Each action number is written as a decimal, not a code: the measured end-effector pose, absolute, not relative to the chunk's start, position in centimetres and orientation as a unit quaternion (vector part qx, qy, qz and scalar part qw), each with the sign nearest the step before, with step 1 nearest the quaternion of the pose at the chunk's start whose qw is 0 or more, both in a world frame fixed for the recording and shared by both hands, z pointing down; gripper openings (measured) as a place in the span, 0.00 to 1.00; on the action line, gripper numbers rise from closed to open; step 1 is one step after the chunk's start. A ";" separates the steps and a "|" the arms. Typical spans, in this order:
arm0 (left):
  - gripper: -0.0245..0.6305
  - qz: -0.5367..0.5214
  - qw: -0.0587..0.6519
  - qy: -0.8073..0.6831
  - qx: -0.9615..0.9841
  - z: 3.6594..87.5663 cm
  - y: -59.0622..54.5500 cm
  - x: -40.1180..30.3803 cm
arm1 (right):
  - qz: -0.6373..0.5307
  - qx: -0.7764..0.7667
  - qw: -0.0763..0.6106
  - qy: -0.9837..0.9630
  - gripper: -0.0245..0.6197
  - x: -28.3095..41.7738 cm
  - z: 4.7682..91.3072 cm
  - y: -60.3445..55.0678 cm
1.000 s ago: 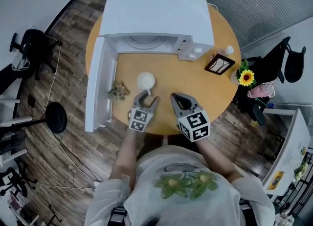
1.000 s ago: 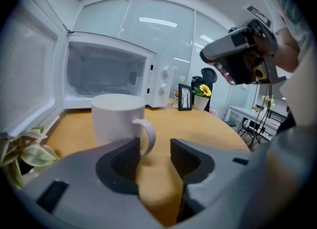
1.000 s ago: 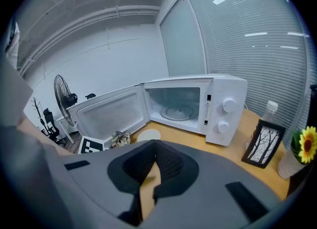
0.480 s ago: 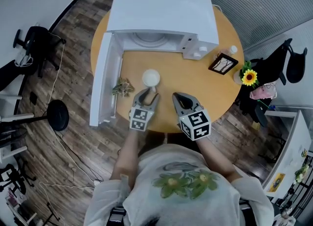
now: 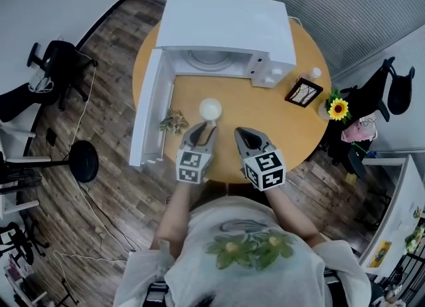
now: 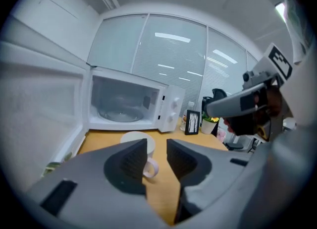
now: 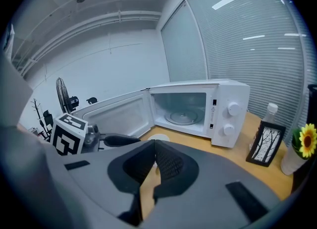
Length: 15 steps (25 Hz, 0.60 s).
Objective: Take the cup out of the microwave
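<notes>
The white cup (image 5: 210, 108) stands on the round wooden table (image 5: 265, 109), in front of the open, empty microwave (image 5: 229, 23). My left gripper (image 5: 204, 129) hovers just near of the cup and above it. In the left gripper view the cup (image 6: 136, 141) and its handle show beyond the left gripper's (image 6: 156, 146) jaws. Those jaws have just been closing; a gap remains and nothing is between the pads. My right gripper (image 5: 244, 131) hangs beside it, right of the cup. In the right gripper view the right gripper's (image 7: 155, 146) jaw tips meet, empty.
The microwave door (image 5: 149, 116) swings out to the left. A small dried plant (image 5: 174, 121) lies by the door. A picture frame (image 5: 303, 92), a small bottle (image 5: 313, 72) and a sunflower pot (image 5: 337, 108) stand at the table's right edge.
My left gripper has lifted off the table by the cup's handle and its jaws have narrowed. The cup stays standing on the table. The right gripper has kept still.
</notes>
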<state>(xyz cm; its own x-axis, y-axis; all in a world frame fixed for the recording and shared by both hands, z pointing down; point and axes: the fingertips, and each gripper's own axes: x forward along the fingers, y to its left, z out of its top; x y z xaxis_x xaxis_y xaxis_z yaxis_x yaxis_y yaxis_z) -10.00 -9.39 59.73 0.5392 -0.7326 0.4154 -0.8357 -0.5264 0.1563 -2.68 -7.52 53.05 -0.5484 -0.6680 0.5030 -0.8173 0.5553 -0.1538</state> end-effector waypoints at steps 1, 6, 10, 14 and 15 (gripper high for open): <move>0.22 0.148 0.169 -0.460 0.859 59.0 -9.4 -10.1 | 0.188 0.433 0.196 -0.859 0.06 -2.7 52.9 -7.4; 0.09 0.137 0.152 -0.483 0.852 54.8 -9.6 -10.5 | 0.175 0.438 0.183 -0.862 0.06 -3.0 51.5 -7.1; 0.05 0.125 0.148 -0.491 0.849 52.3 -9.4 -10.6 | 0.166 0.442 0.169 -0.865 0.06 -3.1 50.3 -6.9; 0.04 0.097 0.137 -0.496 0.852 49.3 -8.9 -10.6 | 0.151 0.444 0.144 -0.871 0.06 -3.2 48.6 -6.8; 0.04 0.093 0.136 -0.494 0.854 48.5 -8.7 -10.5 | 0.148 0.445 0.137 -0.873 0.06 -3.1 48.1 -6.8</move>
